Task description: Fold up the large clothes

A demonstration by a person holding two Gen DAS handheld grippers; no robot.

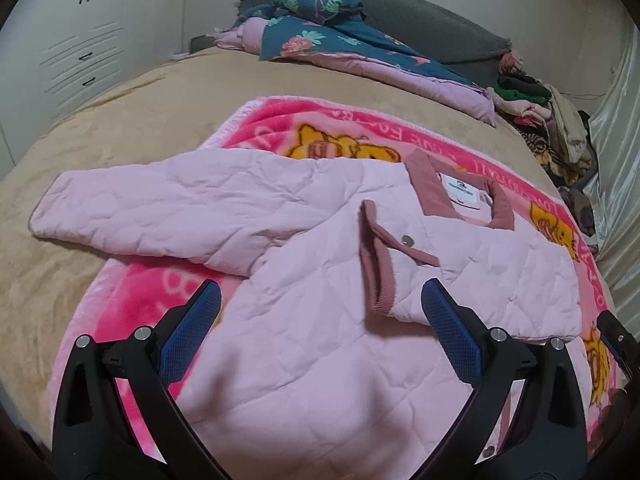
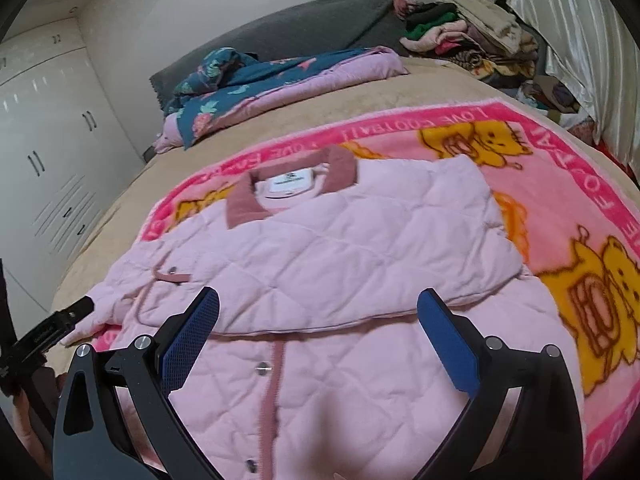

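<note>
A pale pink quilted jacket with a dusty-rose collar lies face up on a pink cartoon blanket. Its right sleeve is folded across the chest, the cuff near the snaps. Its left sleeve stretches out flat to the left. My left gripper is open and empty, hovering over the jacket's lower body. In the right wrist view the jacket fills the middle and my right gripper is open and empty above the folded sleeve's edge.
The tan bedspread surrounds the blanket. A teal floral quilt lies at the head, against a grey headboard. A heap of mixed clothes sits at the far right by a curtain. White wardrobes stand left.
</note>
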